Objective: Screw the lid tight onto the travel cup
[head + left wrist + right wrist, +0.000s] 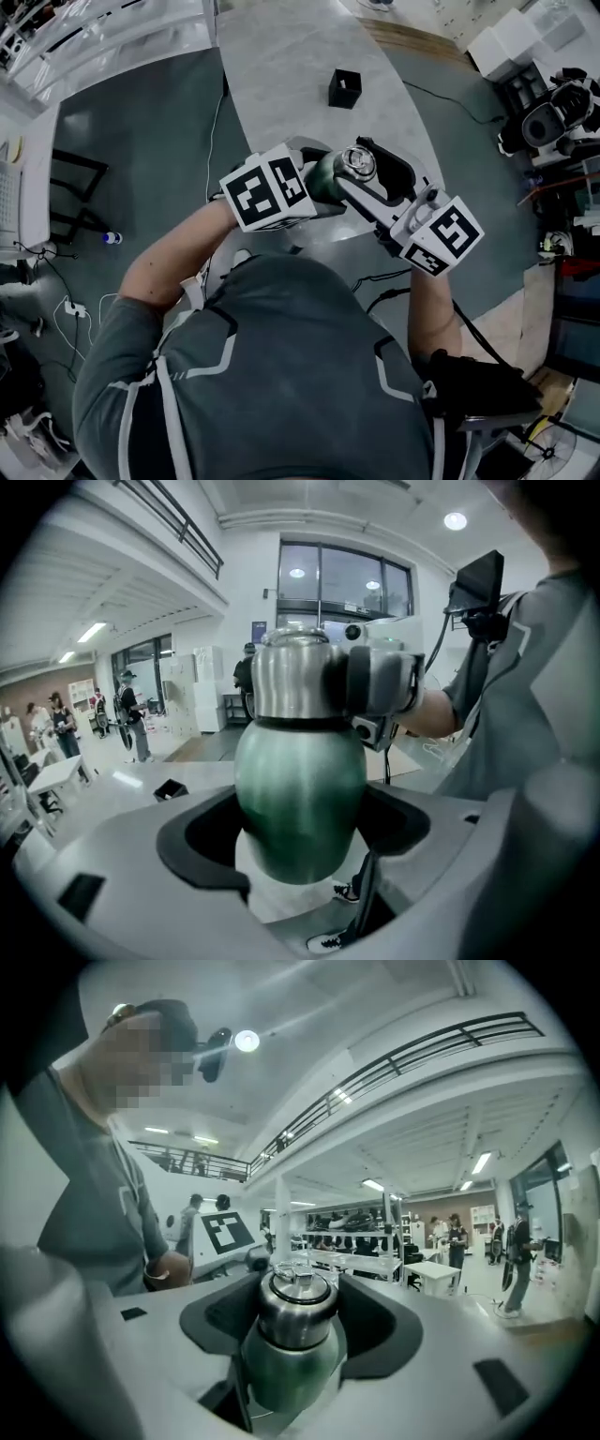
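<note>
The left gripper (300, 878) clamps the green travel cup (300, 799), the right gripper (370, 682) closed on its steel lid (286, 682).

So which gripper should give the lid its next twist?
Right. The right gripper appears closed around the steel lid, placed to turn it; the left gripper clamps the green travel cup by its body, so it likely just steadies.
</note>
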`<state>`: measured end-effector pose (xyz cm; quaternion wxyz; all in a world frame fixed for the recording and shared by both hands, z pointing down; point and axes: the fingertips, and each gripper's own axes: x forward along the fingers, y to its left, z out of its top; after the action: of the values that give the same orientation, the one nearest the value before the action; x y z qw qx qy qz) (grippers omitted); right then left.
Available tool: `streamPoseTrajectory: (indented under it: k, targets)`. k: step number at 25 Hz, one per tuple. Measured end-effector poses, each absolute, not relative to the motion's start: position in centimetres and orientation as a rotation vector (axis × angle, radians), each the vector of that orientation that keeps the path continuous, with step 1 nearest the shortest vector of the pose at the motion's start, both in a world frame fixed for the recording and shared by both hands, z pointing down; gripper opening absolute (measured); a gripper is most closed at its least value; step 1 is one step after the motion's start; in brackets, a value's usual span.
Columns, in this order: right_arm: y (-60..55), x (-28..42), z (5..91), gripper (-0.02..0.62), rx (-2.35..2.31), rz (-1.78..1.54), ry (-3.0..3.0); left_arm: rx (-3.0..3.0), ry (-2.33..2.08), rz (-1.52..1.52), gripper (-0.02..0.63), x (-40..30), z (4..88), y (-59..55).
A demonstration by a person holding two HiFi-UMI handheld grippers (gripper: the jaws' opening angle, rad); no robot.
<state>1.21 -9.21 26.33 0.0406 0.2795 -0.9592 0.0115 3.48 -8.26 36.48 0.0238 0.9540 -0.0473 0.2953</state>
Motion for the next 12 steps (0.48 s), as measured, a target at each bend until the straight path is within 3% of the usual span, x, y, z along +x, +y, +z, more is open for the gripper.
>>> streamPoseTrajectory:
  k: [6,12]
  targets:
    - [-6.1,1.2,24.4,0.310,0.298,0.062,-3.113,2.944,0.224,0.738,0.374,3.8,34.5,-5.3]
    - [-3.2,0.5,23.8,0.307,-0.097,-0.034,-3.076,2.981,0.454,0.801,0.374,4.1,33.6,-2.5]
